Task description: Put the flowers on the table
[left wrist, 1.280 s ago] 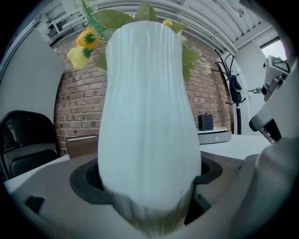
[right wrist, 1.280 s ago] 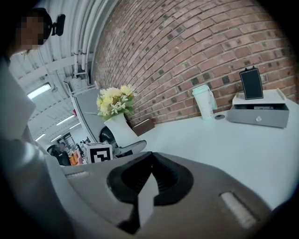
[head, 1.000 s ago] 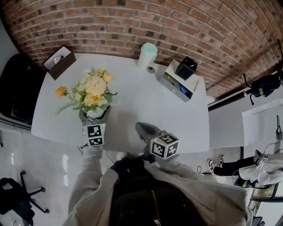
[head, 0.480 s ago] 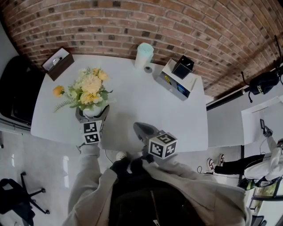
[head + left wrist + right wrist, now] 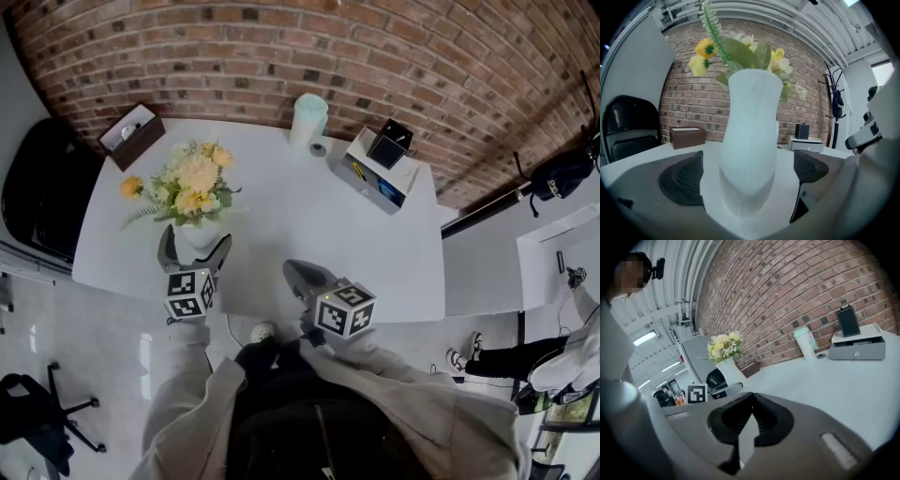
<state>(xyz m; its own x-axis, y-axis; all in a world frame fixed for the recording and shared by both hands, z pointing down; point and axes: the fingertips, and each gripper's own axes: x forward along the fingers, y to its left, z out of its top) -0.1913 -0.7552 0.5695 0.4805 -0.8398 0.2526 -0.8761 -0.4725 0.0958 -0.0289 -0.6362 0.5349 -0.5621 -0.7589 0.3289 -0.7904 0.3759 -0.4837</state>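
Note:
A white ribbed vase (image 5: 197,234) of yellow and cream flowers (image 5: 192,180) stands upright on the white table (image 5: 300,211), near its front left edge. My left gripper (image 5: 194,247) is open, one jaw on each side of the vase. In the left gripper view the vase (image 5: 750,136) fills the middle, and both dark pads (image 5: 684,180) stand clear of it with a gap on each side. My right gripper (image 5: 298,274) is shut and empty at the table's front edge. In the right gripper view its jaws (image 5: 749,420) meet, and the vase (image 5: 730,372) stands far to the left.
At the back of the table are a brown tissue box (image 5: 129,134), a mint cup (image 5: 309,117), a small tape roll (image 5: 320,147) and a grey box with a black cube on it (image 5: 380,169). A black chair (image 5: 42,187) stands to the left.
My left gripper's jaws have spread off the vase and the gripper has drawn back a little toward the near edge. The vase stays standing. My right gripper has hardly moved.

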